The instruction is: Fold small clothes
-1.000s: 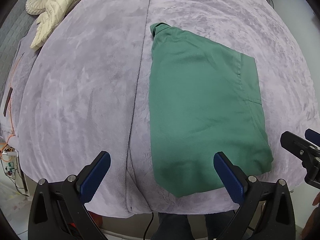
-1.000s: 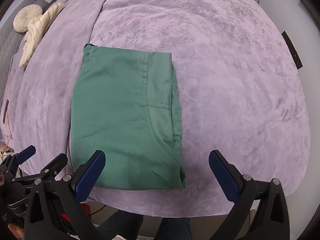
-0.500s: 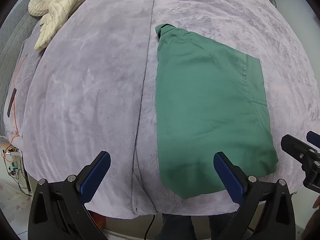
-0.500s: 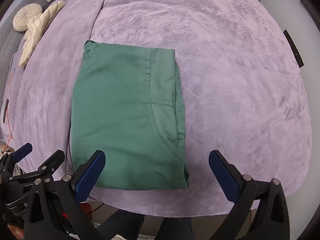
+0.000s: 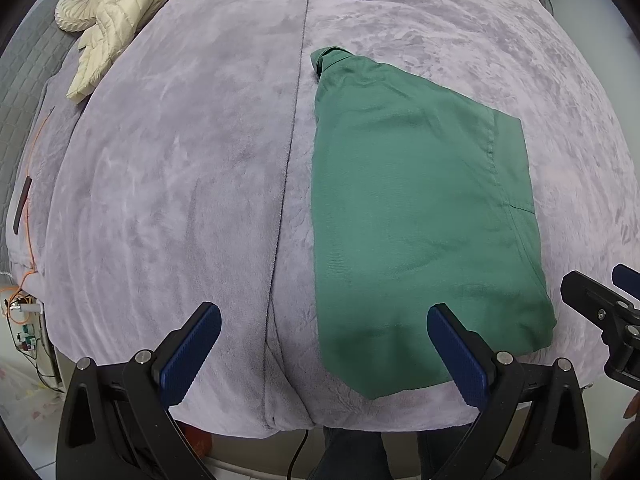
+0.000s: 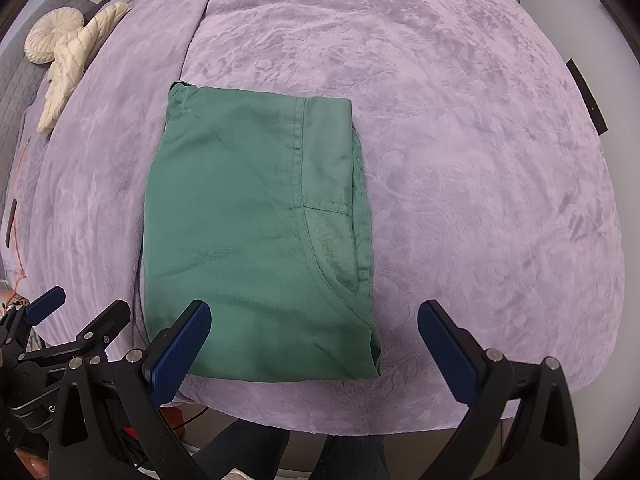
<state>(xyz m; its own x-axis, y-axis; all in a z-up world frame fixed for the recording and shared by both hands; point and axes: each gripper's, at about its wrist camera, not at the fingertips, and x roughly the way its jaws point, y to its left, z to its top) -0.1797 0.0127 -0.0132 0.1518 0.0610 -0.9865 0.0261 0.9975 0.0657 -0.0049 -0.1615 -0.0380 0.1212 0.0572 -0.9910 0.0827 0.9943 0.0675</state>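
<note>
Garment: green shorts (image 6: 256,232) lie flat on the purple blanket (image 6: 460,160) that covers the bed, close to the near edge and a little toward its left half as the right wrist view shows it.
Shape so far: the shorts make a tidy rectangle, with one layer laid over another; a pocket seam and stacked edges show along the right side, so at least one fold looks done.
Loose end: the far left corner (image 5: 326,58) is slightly bunched and pokes out past the straight edge.
Left gripper: the left gripper (image 5: 320,348) hangs above the near edge of the bed, its jaws spread wide and empty; its right finger is over the near edge of the shorts, and I cannot tell whether it touches the cloth.
Right gripper: the right gripper (image 6: 316,344) is likewise spread wide with nothing between its fingers, over the near right corner of the shorts.
Done: my judgement is that the lengthwise fold is finished and the cloth is released.
Left to do: probably one more fold, bringing the near edge to the far edge, or a tuck of the bunched corner; it may equally count as finished.
Other things: a cream jacket (image 5: 120,40) and a round cushion (image 5: 82,6) sit at the far left corner, well apart from the shorts.
</note>
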